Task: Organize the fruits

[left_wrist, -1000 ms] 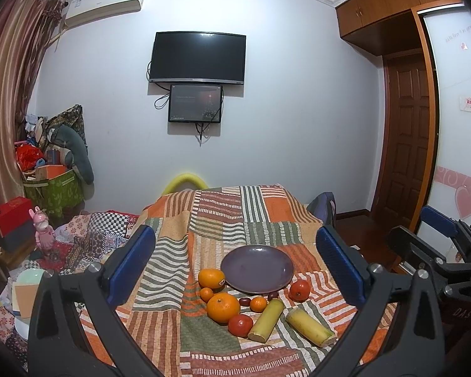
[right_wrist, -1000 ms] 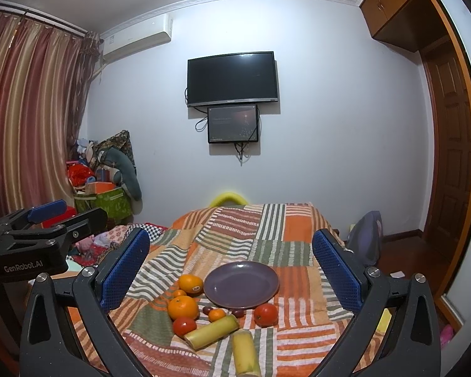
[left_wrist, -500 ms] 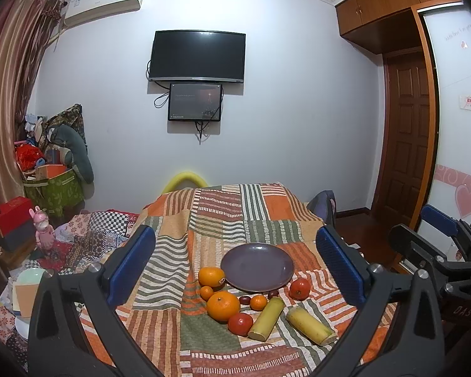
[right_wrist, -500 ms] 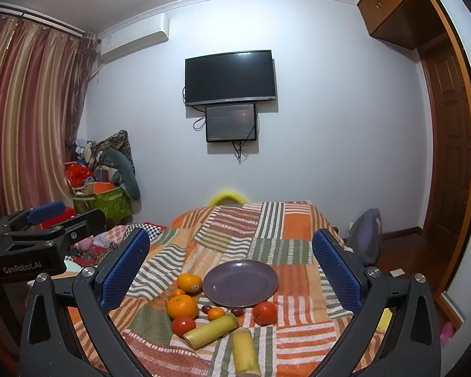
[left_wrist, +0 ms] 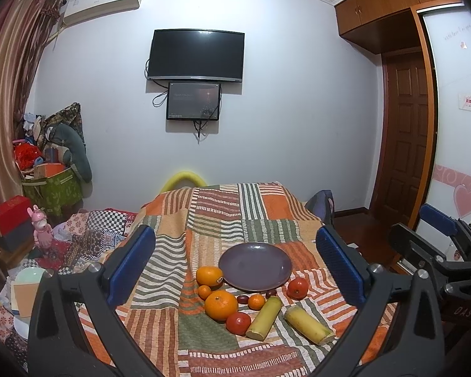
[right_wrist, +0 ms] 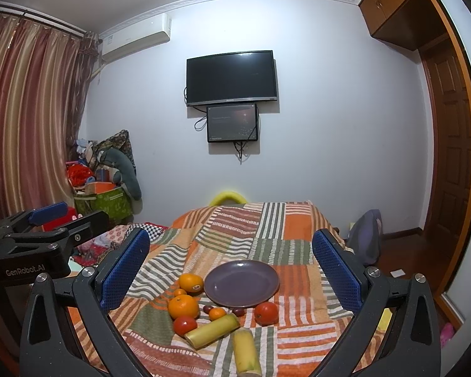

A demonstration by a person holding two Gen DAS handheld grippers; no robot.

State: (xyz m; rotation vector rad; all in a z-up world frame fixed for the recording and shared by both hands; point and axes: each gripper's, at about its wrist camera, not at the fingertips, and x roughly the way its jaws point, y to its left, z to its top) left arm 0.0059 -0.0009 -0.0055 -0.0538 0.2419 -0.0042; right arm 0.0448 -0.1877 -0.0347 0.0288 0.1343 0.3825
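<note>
Both grippers hang in the air short of the patchwork blanket [left_wrist: 210,220], side by side. The left gripper [left_wrist: 235,260] has its jaws spread wide and holds nothing; the right gripper [right_wrist: 232,264] is the same, jaws wide apart and empty.

On the blanket lies a purple plate [left_wrist: 255,265], bare. The fruit is bunched along its near edge. A stickered orange [left_wrist: 209,275] sits just left of the plate, with a small tangerine [left_wrist: 204,292] below it and a big orange [left_wrist: 221,305] nearer still. A tomato [left_wrist: 238,322] lies just in front of the big orange. Another small tangerine [left_wrist: 256,301] and two dark dates [left_wrist: 242,298] sit close under the plate's rim. A second tomato [left_wrist: 297,288] is at the plate's right. Two yellow-green cane pieces [left_wrist: 264,318] lie nearest, angled apart.

A television [left_wrist: 197,55] hangs on the far wall.
</note>
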